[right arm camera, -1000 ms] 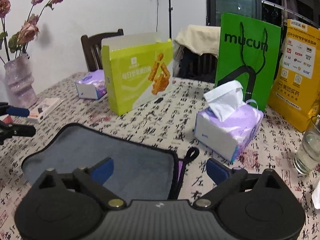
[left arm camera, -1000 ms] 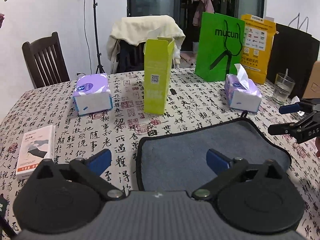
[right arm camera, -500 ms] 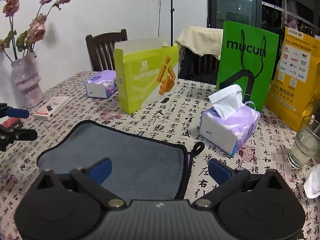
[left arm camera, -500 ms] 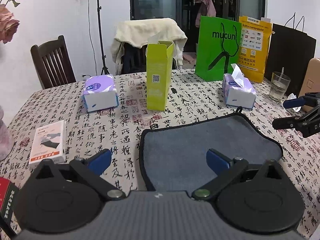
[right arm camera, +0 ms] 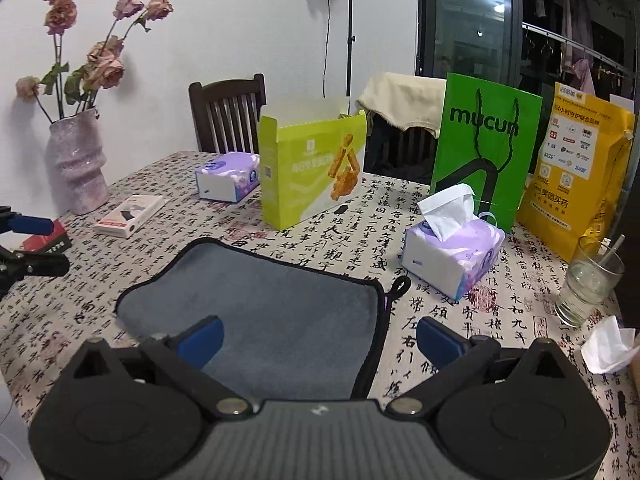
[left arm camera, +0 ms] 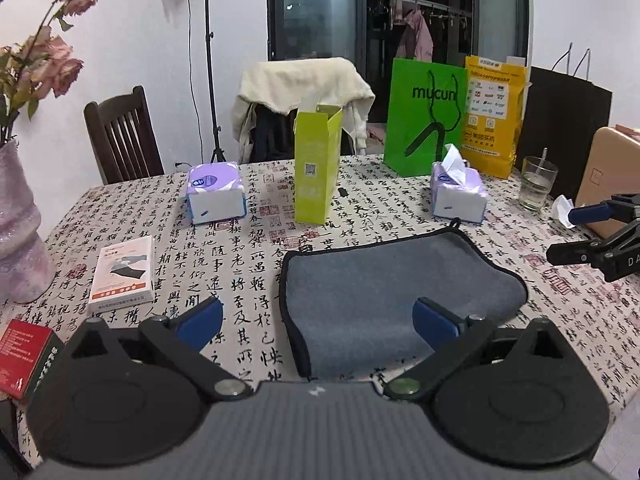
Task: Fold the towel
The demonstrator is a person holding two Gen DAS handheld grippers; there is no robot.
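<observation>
Towel [left arm camera: 384,300] lies flat beneath both spread grippers, untouched.

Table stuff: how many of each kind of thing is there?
Towel: 1
Tissue packs: 2
Paper bags: 3
Boxes: 3
Glass: 1
Vase: 1
Total: 11

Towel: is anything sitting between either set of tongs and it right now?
Nothing visible. The grey towel lies flat on the tablecloth right in front of the open left tongs and open right tongs. The tissue pack and green box stand beyond it.
</observation>
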